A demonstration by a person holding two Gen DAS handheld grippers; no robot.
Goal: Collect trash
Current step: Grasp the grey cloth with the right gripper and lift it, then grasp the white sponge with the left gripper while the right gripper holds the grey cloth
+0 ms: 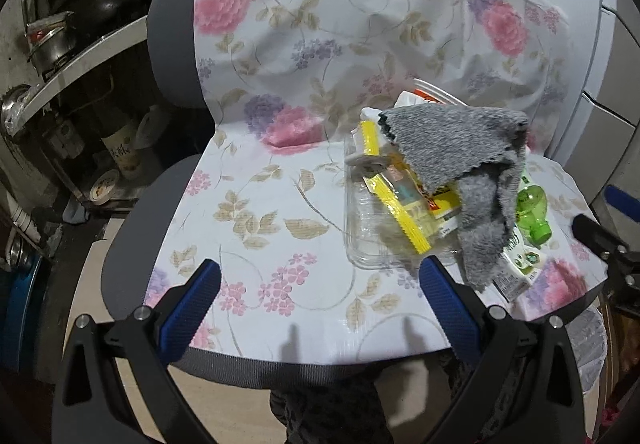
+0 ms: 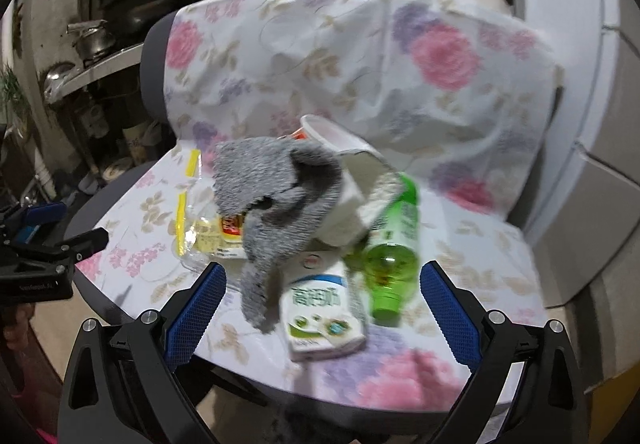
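Trash pile [image 2: 304, 228] w/ grey cloth [image 2: 276, 184] draped over; both grippers' jaws released.

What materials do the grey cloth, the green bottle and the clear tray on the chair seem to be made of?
Grey cloth: apparently soft fleece or microfibre, matte and fuzzy, draping in folds over the pile.
Green bottle: likely plastic, translucent and glossy, as light passes through it.
Clear tray: probably thin moulded plastic, transparent and shiny, with ribs in its wall and the floral cover visible through it.
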